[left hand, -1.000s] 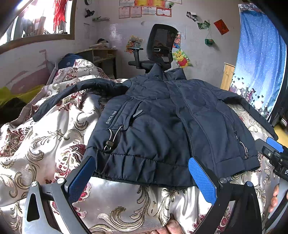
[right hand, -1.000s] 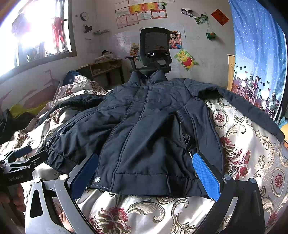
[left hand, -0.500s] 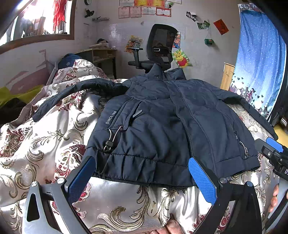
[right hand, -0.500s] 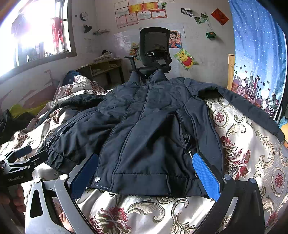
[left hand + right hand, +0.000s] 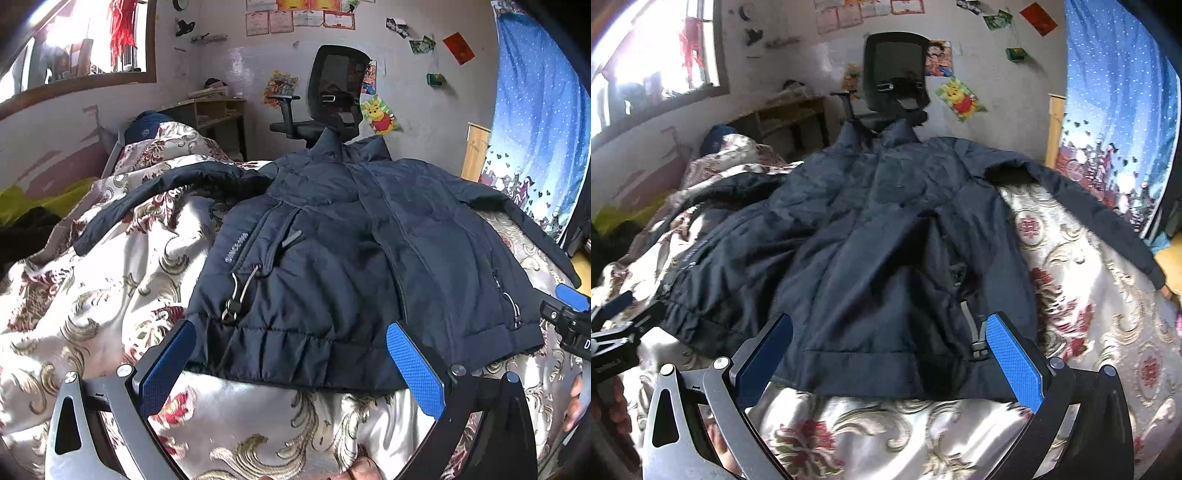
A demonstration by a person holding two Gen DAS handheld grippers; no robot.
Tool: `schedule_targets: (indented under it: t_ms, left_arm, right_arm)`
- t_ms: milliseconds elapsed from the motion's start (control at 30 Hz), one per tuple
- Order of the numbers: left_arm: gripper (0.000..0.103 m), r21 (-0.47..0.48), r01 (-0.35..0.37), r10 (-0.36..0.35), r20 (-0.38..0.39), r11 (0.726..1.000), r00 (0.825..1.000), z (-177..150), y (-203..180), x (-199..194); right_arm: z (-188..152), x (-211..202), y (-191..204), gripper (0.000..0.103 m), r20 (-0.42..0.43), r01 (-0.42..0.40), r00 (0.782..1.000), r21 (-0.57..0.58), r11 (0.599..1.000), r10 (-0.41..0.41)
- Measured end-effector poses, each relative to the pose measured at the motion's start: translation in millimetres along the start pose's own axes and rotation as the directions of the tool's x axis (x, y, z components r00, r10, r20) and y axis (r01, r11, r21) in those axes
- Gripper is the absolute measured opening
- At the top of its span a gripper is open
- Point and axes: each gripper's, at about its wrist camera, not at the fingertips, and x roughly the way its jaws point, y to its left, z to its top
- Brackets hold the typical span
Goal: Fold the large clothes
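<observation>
Navy padded jacket [image 5: 351, 258] flat on bed [image 5: 110, 295], sleeves spread, unfolded; left gripper [image 5: 291, 354] and right gripper [image 5: 890, 350] jaws wide, empty.

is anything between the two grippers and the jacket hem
Nothing visible. The jacket lies spread flat on the bedspread, its hem right ahead of the open left gripper and the open right gripper, with only bare bedspread between.

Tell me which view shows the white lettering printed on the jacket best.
The left wrist view. The white lettering sits sharp and well lit on the jacket panel above the drawcord toggle, though too small to read. In the right wrist view the same panel lies far left, foreshortened and motion-blurred, so the print is only a faint pale streak.
</observation>
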Motion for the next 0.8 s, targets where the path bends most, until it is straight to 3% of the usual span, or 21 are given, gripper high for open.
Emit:
schedule_targets:
  t_ms: [167,467,633,800]
  left_arm:
    - [0.103,0.031,-0.020,0.021,-0.025,0.999,0.999,31,-3,4]
    - [0.103,0.202,-0.092,0.101,-0.032,0.975,0.994,114,-33,6]
    - [0.103,0.280,-0.053,0.063,-0.029,0.958,0.998,161,-74,35]
    - [0.103,0.242,0.047,-0.037,-0.046,0.969,0.998,191,-116,95]
  right_arm:
    - [17,3,-14,0.102,0.002,0.093,0.996,0.002,0.996,-0.093]
    - [59,12,-58,0.102,0.023,0.180,0.983,0.041,0.983,-0.181]
    - [78,30,-113,0.102,-0.029,0.159,0.987,0.230,0.960,-0.157]
    - [72,51,-176,0.102,-0.009,0.114,0.992,0.456,0.883,-0.124]
